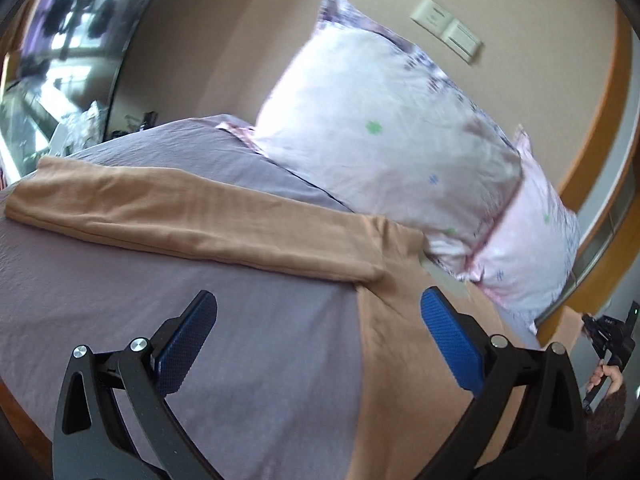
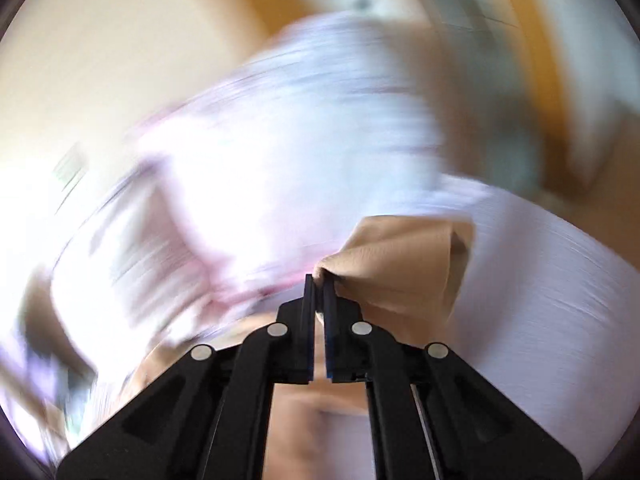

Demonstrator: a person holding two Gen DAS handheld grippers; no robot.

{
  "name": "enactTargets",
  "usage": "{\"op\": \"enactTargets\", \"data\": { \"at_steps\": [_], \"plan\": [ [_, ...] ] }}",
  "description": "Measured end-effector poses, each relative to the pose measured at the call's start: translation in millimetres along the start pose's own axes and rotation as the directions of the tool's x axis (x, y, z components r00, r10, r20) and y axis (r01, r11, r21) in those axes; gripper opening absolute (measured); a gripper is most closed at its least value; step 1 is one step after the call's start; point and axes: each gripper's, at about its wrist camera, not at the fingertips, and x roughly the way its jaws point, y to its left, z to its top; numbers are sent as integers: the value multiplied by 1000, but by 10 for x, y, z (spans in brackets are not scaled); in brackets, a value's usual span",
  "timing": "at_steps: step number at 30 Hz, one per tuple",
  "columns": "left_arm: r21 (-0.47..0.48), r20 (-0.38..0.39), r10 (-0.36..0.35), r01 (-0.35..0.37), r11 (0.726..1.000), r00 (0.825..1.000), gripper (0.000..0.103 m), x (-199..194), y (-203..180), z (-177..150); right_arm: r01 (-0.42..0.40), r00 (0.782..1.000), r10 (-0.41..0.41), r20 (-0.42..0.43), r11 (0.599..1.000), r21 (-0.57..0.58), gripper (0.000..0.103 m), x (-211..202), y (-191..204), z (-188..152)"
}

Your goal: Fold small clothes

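A tan long-sleeved garment (image 1: pixel 404 344) lies on the purple bed sheet (image 1: pixel 248 340). One sleeve (image 1: pixel 192 216) is folded across, stretching left over the sheet. My left gripper (image 1: pixel 318 308) is open and empty, hovering over the garment's left edge, with blue pads (image 1: pixel 448 340) spread wide. In the right wrist view my right gripper (image 2: pixel 319 280) is shut on a bunched piece of the tan garment (image 2: pixel 404 260), lifted above the bed. That view is heavily motion-blurred.
A white floral pillow (image 1: pixel 392 140) leans against the beige wall at the head of the bed, right behind the garment. A second pink pillow (image 1: pixel 532 240) lies beside it. A hand with the other gripper (image 1: pixel 608 344) shows at far right.
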Motion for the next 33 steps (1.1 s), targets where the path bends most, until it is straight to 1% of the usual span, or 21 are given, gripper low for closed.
{"op": "enactTargets", "data": {
  "at_steps": [2, 4, 6, 8, 9, 10, 11, 12, 13, 14, 16, 18, 21, 23, 25, 27, 28, 30, 31, 32, 33],
  "plan": [
    [-69, 12, 14, -13, 998, 1000, 102, -53, 171, 57, -150, 987, 136, -91, 972, -180, 3, 281, 883, -207],
    [-152, 17, 35, -32, 988, 999, 102, -102, 358, 111, -290, 947, 232, -220, 915, -282, 4, 568, 1567, -545],
    [-241, 5, 67, -64, 968, 998, 102, -124, 579, 190, -435, 864, 282, -417, 836, -334, 9, 911, 2186, -1048],
    [-313, -18, 90, -91, 945, 996, 102, -136, 802, 249, -525, 762, 276, -585, 793, -309, 25, 1148, 2545, -1506],
    [-344, -28, 105, -108, 933, 994, 102, -137, 887, 269, -541, 734, 272, -623, 787, -295, 32, 1155, 2615, -1640],
    [-382, -35, 118, -123, 916, 992, 101, -150, 1002, 291, -558, 718, 290, -633, 783, -275, 41, 1147, 2635, -1693],
    [-410, -43, 128, -134, 902, 991, 97, -158, 1090, 302, -571, 717, 324, -618, 781, -254, 47, 1080, 2606, -1695],
    [-440, -51, 136, -144, 886, 989, 95, -168, 1194, 313, -564, 730, 333, -597, 787, -251, 60, 1039, 2559, -1656],
    [-457, -56, 139, -150, 877, 989, 88, -172, 1247, 315, -549, 749, 336, -571, 797, -251, 66, 1029, 2496, -1565],
    [-471, -56, 154, -162, 867, 986, 84, -189, 1304, 337, -533, 769, 341, -541, 810, -246, 67, 950, 2386, -1481],
    [-498, -65, 165, -176, 849, 984, 80, -189, 1390, 369, -518, 783, 346, -517, 822, -234, 69, 899, 2236, -1336],
    [-554, -75, 179, -190, 811, 981, 75, -203, 1495, 386, -497, 798, 341, -498, 839, -223, 72, 876, 2131, -1258],
    [-625, -78, 183, -191, 757, 980, 70, -214, 1618, 422, -489, 801, 348, -488, 850, -196, 74, 753, 1966, -1221],
    [-645, -87, 189, -200, 737, 978, 65, -183, 1674, 476, -496, 795, 363, -486, 850, -177, 75, 720, 1887, -1220],
    [-658, -99, 205, -218, 721, 974, 55, -151, 1759, 533, -508, 788, 381, -483, 846, -160, 77, 704, 1854, -1237],
    [-656, -126, 222, -249, 712, 967, 27, -101, 1841, 569, -525, 780, 400, -482, 837, -154, 78, 661, 1816, -1239],
    [-651, -154, 228, -272, 708, 962, 8, -56, 1892, 582, -530, 778, 406, -480, 834, -154, 78, 639, 1797, -1240],
    [-622, -185, 230, -295, 725, 956, 7, 14, 1914, 658, -534, 781, 410, -470, 830, -163, 79, 564, 1729, -1213],
    [-578, -192, 255, -320, 751, 948, 6, 31, 1815, 745, -533, 788, 414, -456, 829, -169, 80, 511, 1664, -1178],
    [-546, -176, 262, -315, 776, 949, 6, 34, 1700, 823, -528, 797, 413, -441, 831, -177, 80, 475, 1600, -1142],
    [-500, -146, 247, -287, 817, 958, 6, 56, 1485, 937, -519, 809, 410, -422, 835, -184, 82, 444, 1538, -1105]
  ]
}}
